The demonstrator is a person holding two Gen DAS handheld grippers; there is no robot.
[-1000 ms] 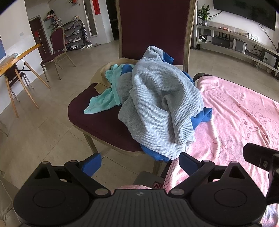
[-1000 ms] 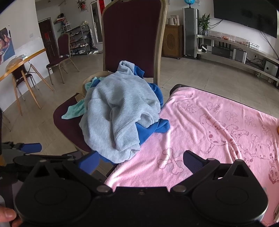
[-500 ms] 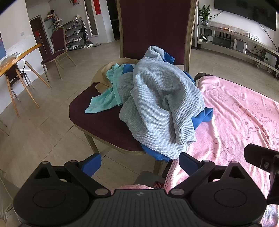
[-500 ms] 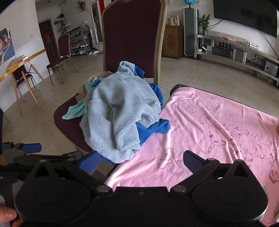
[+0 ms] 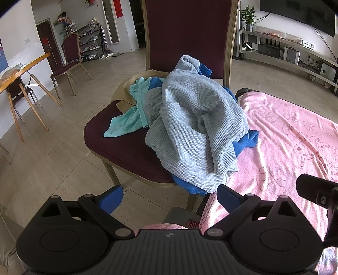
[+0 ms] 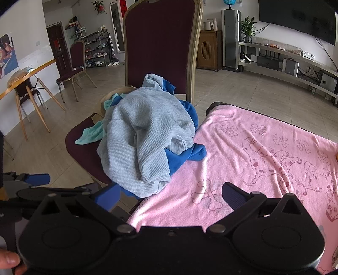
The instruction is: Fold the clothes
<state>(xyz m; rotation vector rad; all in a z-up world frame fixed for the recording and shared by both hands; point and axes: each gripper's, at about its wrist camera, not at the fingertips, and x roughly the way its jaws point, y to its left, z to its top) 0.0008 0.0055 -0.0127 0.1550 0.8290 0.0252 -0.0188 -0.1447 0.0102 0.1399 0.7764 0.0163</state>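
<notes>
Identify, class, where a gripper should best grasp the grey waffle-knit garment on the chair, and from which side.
Probably the grey waffle-knit garment at its loose hem hanging over the chair seat's front edge. Come from the front: that free fold faces the open left gripper, clear of the blue garment.

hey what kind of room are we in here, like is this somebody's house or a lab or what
Most likely the living room of a home. A wall-mounted TV hangs over a long media shelf, a shoe rack stands by the far door, and a heap of clothes sits on a dining-style chair.
</notes>
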